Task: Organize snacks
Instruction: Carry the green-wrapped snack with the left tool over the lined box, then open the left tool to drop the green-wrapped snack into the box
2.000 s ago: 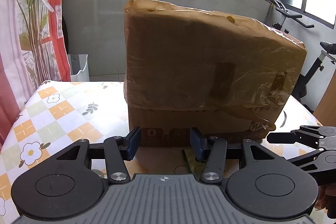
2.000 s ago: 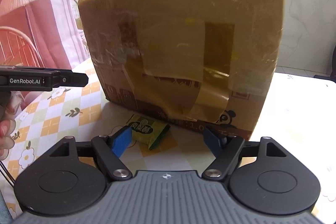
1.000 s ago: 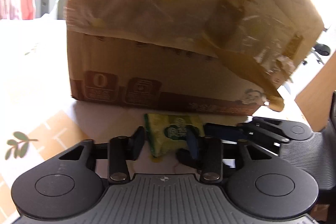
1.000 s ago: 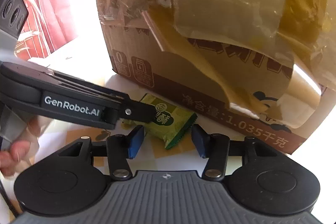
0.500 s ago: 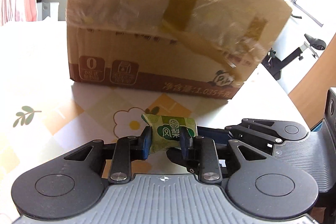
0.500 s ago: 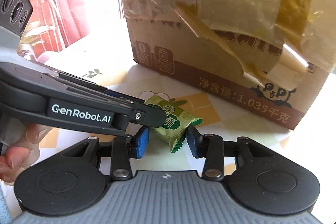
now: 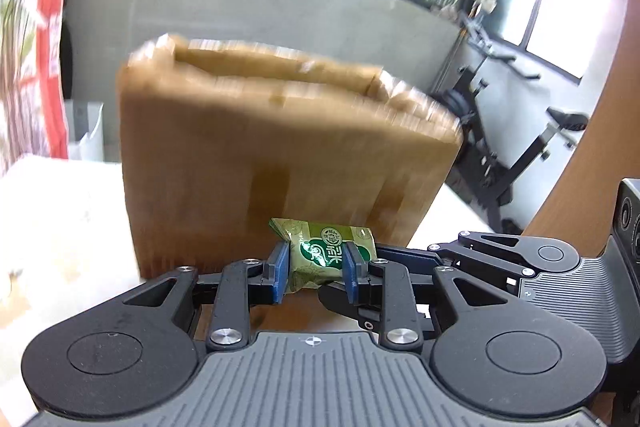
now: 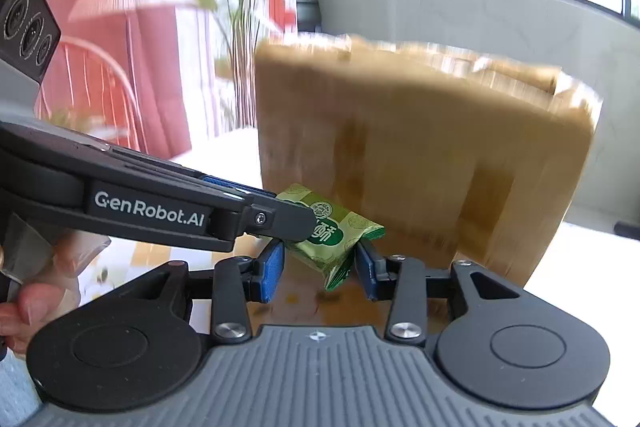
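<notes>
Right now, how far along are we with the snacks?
Done: the green snack packet is off the table, pinched by the left gripper. In hand: the right gripper brackets its other end. Left: getting it into the open-topped cardboard box behind.

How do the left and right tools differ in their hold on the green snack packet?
The left tool is shut, both pads pressing the green snack packet. The right tool is wider and only straddles the packet's end, with a gap at one pad. Both point toward the cardboard box.
</notes>
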Motion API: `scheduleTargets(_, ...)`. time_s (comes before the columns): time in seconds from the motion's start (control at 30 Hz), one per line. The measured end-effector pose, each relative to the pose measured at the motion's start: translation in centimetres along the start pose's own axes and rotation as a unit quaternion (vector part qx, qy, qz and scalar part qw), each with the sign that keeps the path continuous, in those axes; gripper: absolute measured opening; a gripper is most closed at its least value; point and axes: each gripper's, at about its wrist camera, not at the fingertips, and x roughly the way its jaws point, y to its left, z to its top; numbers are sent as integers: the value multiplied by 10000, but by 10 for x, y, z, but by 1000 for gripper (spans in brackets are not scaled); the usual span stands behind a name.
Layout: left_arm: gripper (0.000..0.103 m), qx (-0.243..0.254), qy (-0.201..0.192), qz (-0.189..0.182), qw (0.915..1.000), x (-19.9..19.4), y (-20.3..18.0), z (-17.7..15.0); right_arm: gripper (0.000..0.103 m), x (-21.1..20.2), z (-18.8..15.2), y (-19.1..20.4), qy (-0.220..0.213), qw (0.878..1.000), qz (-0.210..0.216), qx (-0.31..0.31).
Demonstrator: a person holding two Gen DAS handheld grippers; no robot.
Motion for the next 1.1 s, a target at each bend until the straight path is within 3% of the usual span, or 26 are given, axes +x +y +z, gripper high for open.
scheduleTargets(0.2, 30, 284, -412, -33, 9987, -11, -20, 46, 42, -18, 46, -16, -388, 9990, -129, -197)
scheduleTargets(0.43, 30, 634, -645, -42, 9959, 6, -37, 97, 42, -7, 89, -50, -656, 9973, -261, -211)
scheduleTargets(0.6, 30, 748, -569, 63, 9956, 35, -34, 120, 42, 20, 107, -79, -591, 9980, -230, -67)
scheduleTargets(0.83, 32, 583, -369, 205, 9974, 64, -31, 122, 42, 48, 107, -91, -261, 9990, -358, 76)
scheduleTargets(0.9, 35, 666, -367, 302, 9966, 67, -33, 119, 42, 54, 104, -96, -194, 9991, -321, 222)
scheduleTargets(1.03, 62, 608, -402, 608, 9955, 65, -27, 116, 43, 54, 100, -100, -95, 9985, -483, 257)
scheduleTargets(1.1, 67, 513, -420, 669, 9956, 59, -19, 118, 51, 50, 99, -103, -95, 9978, -556, 339)
